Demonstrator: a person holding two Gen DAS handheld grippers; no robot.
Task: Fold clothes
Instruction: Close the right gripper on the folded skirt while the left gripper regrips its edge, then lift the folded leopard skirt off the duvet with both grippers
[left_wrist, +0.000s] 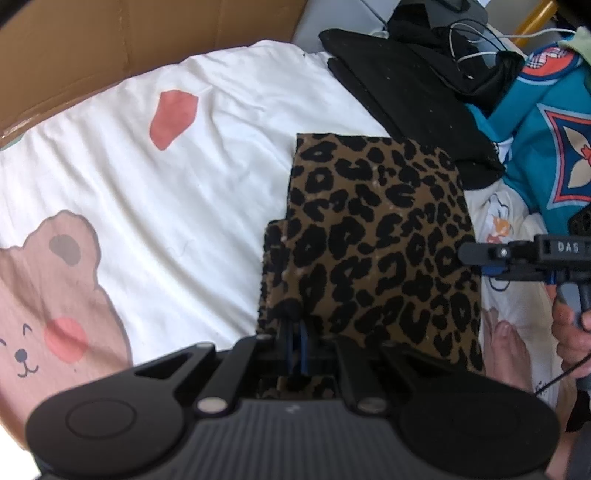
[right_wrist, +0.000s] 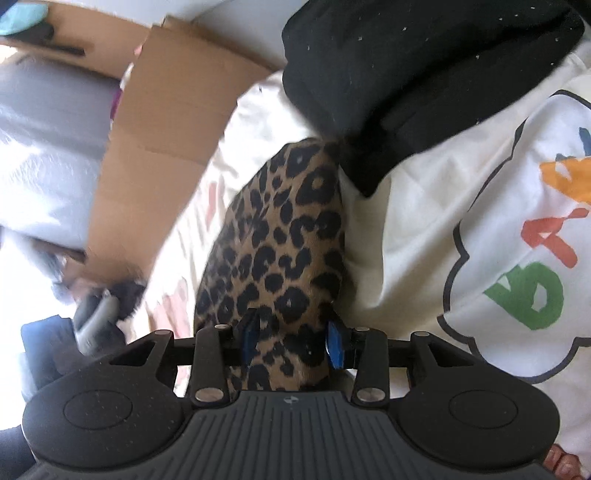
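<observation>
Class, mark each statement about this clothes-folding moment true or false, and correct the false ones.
1. The left gripper is pinching the leopard-print garment. True.
2. The right gripper is clamped shut on cloth. False: its jaws stand apart, with leopard fabric between them.
3. A black garment lies beyond the leopard piece. True.
4. The bedsheet is plain blue. False: it is white with a bear print.
5. A cardboard box sits past the sheet. True.

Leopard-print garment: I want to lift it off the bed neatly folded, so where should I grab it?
Grip the leopard-print garment at its near edge, coming from the side of the left gripper: it lies flat, and black clothing overlaps its far corner.
</observation>
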